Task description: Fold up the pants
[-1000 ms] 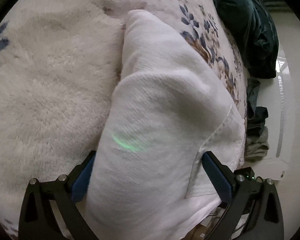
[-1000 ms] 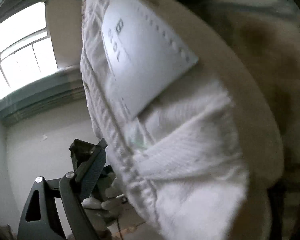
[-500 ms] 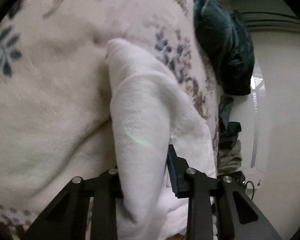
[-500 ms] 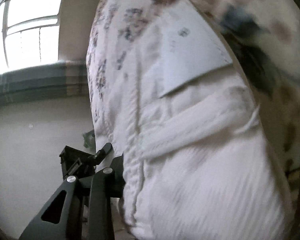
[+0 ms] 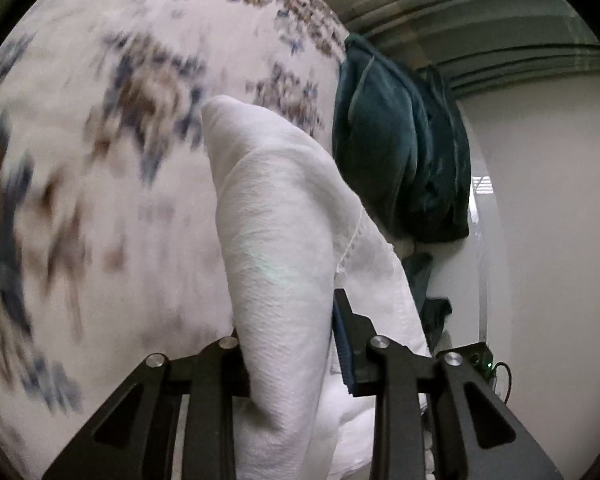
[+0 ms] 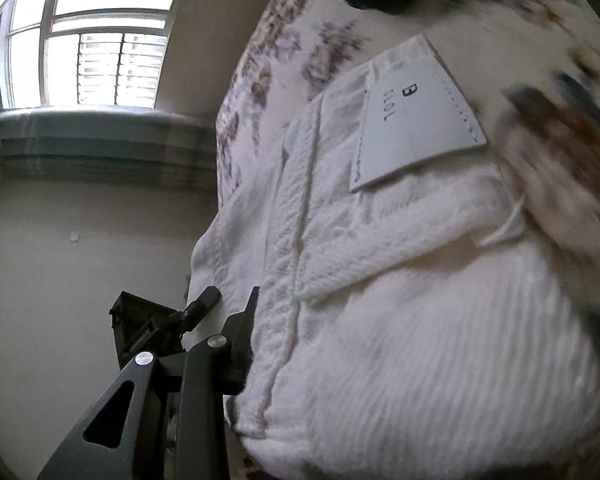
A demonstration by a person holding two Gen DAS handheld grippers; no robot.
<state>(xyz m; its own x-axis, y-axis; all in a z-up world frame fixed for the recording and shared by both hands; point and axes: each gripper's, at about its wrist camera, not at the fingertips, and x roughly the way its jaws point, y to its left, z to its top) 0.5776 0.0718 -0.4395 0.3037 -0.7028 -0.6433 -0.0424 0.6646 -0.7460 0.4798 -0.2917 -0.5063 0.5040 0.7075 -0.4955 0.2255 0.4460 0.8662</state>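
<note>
The white pants lie bunched on a floral fleece blanket. My left gripper is shut on a thick fold of the white fabric, which rises between its two fingers. In the right wrist view the pants' waistband with a white patch label fills the frame. My right gripper has its left finger pressed against the waistband edge; the other finger is hidden behind the cloth.
A dark teal garment lies at the blanket's far right edge, with more clothes below it. A window and a pale wall show in the right wrist view. A white wall is on the right.
My left gripper closed from wide open onto the fold of pants and lifted it. My right gripper also closed on the waistband, and both views swung over the blanket.
</note>
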